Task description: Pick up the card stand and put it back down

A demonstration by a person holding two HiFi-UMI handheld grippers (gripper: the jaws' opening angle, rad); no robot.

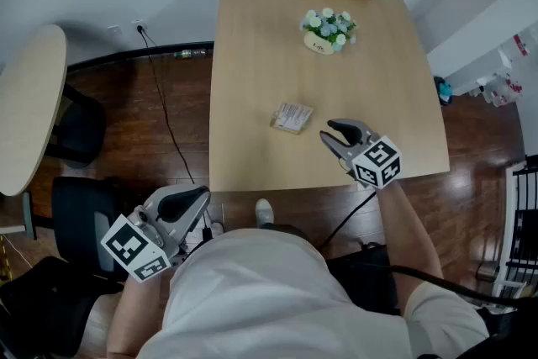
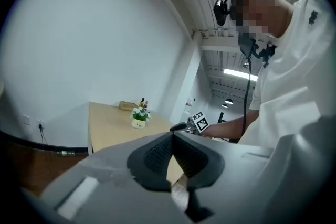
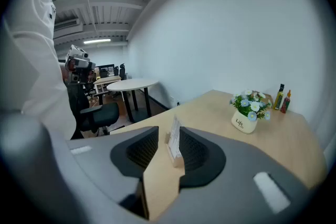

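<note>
The card stand (image 3: 174,143) stands upright on the table (image 1: 252,55), just ahead of your right gripper (image 1: 329,133) and in line with the gap between its wide-open, empty jaws. Ease forward until both pads flank the stand. Stay centred so neither pad tips it over first. Close gently, low on the base rather than on the thin card, then lift straight up. Your left gripper (image 1: 200,196) hangs well behind, off the table, with its jaws together on nothing, so leave it out of this.
</note>
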